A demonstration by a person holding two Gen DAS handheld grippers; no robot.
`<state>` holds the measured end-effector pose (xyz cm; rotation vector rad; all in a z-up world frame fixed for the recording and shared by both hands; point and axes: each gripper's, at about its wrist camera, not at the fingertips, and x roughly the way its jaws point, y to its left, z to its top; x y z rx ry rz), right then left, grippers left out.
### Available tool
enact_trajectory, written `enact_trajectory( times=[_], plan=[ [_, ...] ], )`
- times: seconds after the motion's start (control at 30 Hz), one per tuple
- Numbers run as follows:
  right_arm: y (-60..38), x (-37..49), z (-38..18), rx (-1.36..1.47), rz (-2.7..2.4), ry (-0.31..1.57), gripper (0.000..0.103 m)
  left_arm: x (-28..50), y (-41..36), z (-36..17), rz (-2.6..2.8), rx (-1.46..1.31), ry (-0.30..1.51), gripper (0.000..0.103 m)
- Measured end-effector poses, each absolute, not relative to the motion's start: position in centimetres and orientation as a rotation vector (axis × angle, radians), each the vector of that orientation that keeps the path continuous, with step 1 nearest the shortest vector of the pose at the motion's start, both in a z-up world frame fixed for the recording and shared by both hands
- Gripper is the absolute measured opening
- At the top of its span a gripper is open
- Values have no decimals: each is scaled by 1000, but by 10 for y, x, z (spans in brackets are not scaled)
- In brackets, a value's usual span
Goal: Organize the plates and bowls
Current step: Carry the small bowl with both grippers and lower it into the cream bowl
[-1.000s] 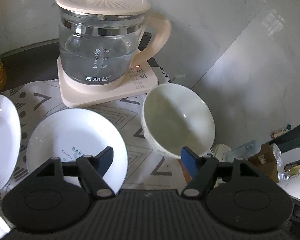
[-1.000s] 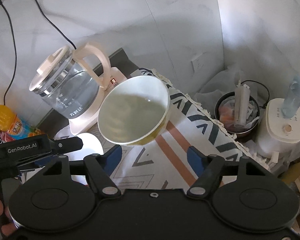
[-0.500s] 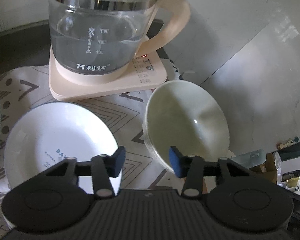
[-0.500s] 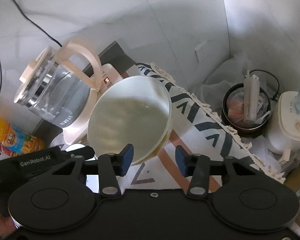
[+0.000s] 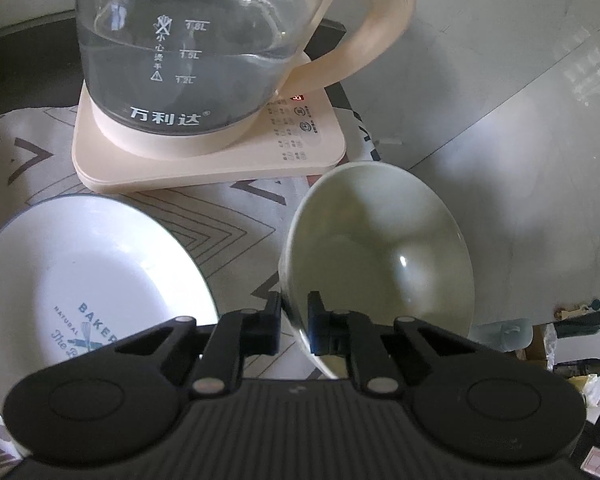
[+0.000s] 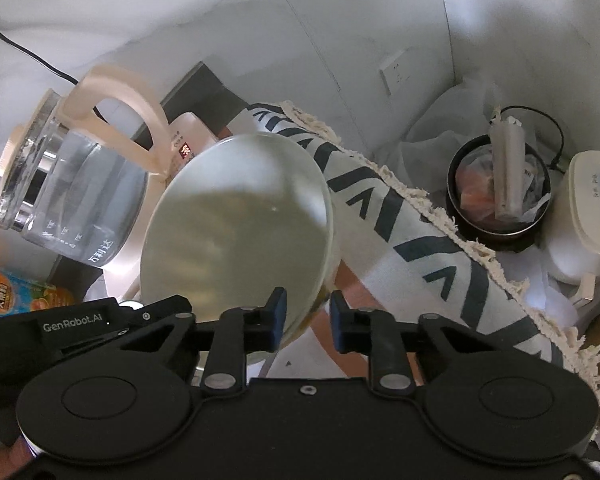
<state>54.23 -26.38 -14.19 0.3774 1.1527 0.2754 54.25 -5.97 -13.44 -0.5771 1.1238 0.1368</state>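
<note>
Both hand-held grippers pinch the same pale bowl (image 5: 376, 252) by its rim: the left hand-held gripper (image 5: 294, 322) has its narrow jaws closed over the near edge, one finger inside and one outside, and the right hand-held gripper (image 6: 306, 322) straddles the rim on its side with the jaws drawn in, though whether both of its pads touch I cannot tell. The bowl is tilted, its mouth turned toward the cameras, near the right end of the patterned cloth (image 5: 236, 236) on the surface. Just left of it lies a white plate (image 5: 88, 280) printed with a bakery mark. Beyond both stands a glass kettle (image 5: 188, 60) on its cream base (image 5: 220, 160). To do this well, I would keep one firm grip, level the bowl before moving it, and steer clear of the kettle's handle.
</note>
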Motion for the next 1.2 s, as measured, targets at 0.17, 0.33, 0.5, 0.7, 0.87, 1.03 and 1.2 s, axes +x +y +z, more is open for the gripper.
enact_trajectory(
  times=[0.17,0.33,0.5,0.7,0.87,1.03,1.2],
  plan=[
    [-264,537,-132,361,286,1136,21,533,-62,-122,146,-588,1093,11],
    [-267,526,-118,350,309,1117,21,517,-62,-105,150,-612,1072,11],
    [-268,513,-104,344,330,1090,21,500,-66,-87,153,-608,1044,11],
    [-272,497,-88,344,351,1067,21,481,-69,-72,156,-614,1018,11],
    [-275,481,-76,345,370,1045,21,462,-71,-60,156,-625,1000,11],
    [-278,462,-63,353,382,1026,21,439,-72,-49,151,-636,981,11],
    [-278,440,-54,360,371,1010,21,416,-70,-41,133,-638,971,11]
  ],
)
